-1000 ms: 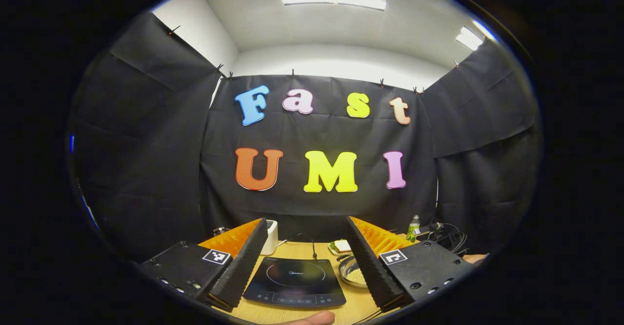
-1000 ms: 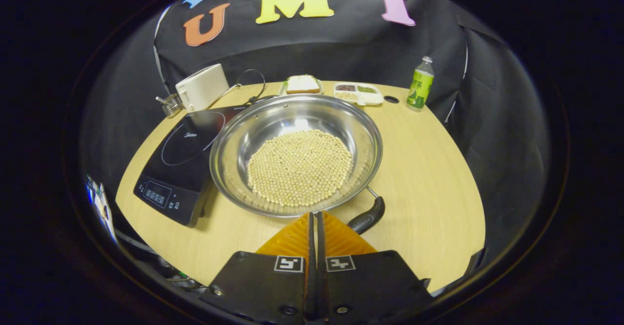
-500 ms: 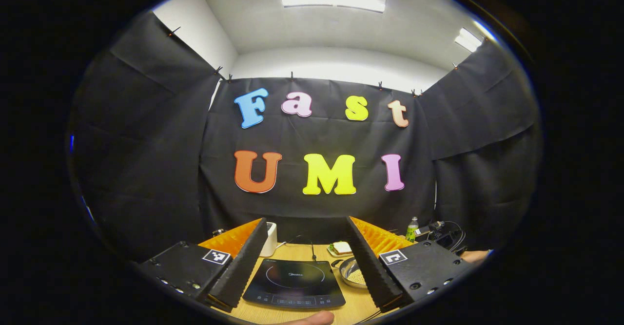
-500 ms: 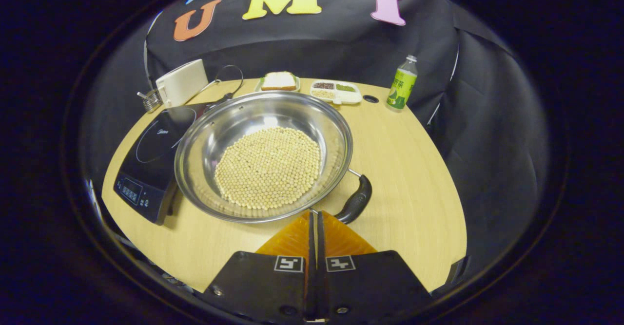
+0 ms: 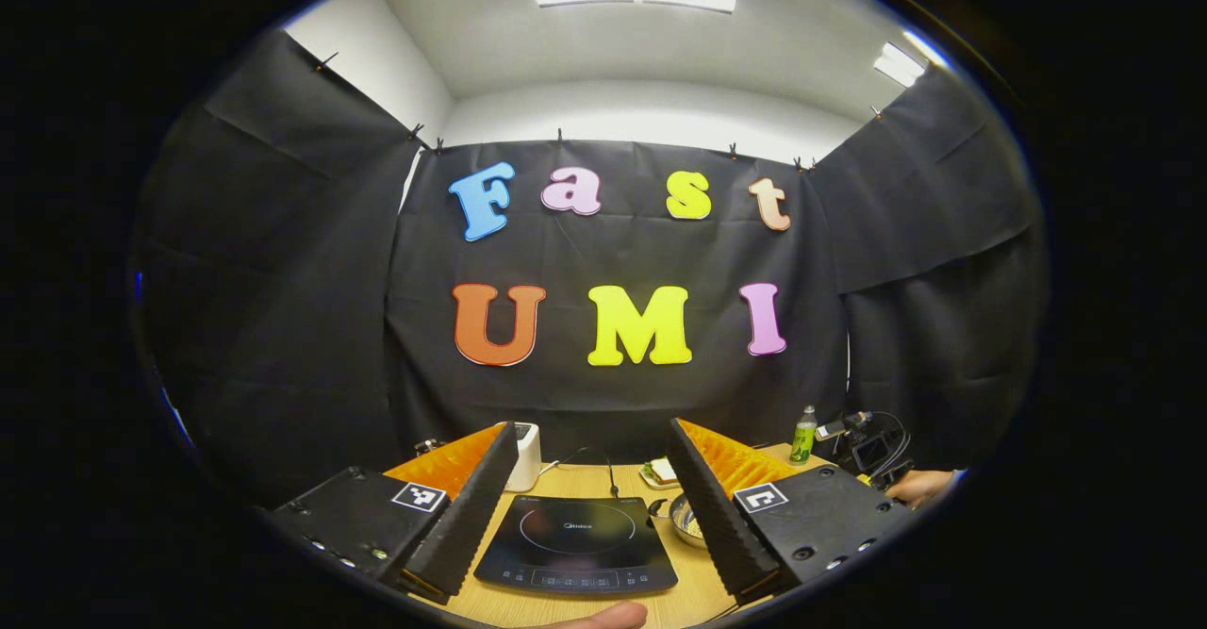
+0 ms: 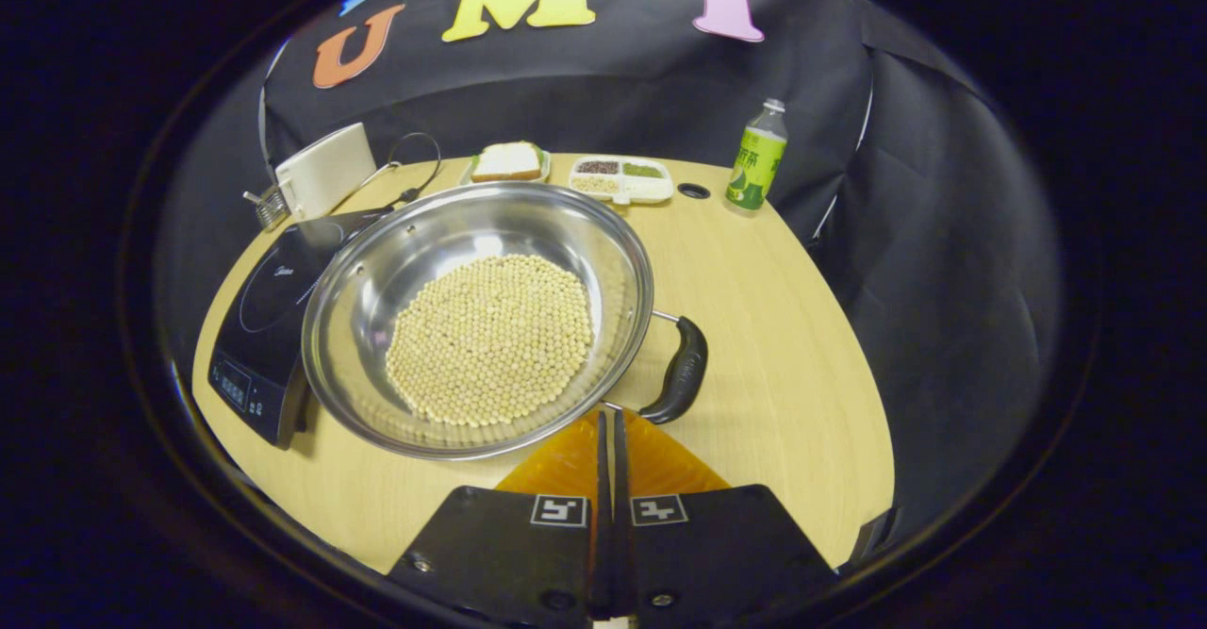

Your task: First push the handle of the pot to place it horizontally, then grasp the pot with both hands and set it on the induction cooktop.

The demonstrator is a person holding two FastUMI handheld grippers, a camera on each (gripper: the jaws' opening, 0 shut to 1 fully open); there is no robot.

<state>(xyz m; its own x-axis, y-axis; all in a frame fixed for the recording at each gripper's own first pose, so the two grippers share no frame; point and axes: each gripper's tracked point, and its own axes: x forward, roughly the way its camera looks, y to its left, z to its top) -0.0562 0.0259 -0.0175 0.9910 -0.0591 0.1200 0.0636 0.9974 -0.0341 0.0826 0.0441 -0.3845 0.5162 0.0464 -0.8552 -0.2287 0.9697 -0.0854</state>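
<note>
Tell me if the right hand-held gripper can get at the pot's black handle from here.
Probably yes: the right hand-held gripper, shut, sits just beside the black handle with bare table around it.

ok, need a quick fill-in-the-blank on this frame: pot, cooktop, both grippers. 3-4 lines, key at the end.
1. The steel pot holds a layer of small pale ____.
2. The right gripper has its jaws ____, tips by the pot's rim near the black handle.
3. The left gripper has its jaws ____.
4. The pot sits on the table, not yet on the ____.

Missing words: beans; shut; open; induction cooktop
</note>
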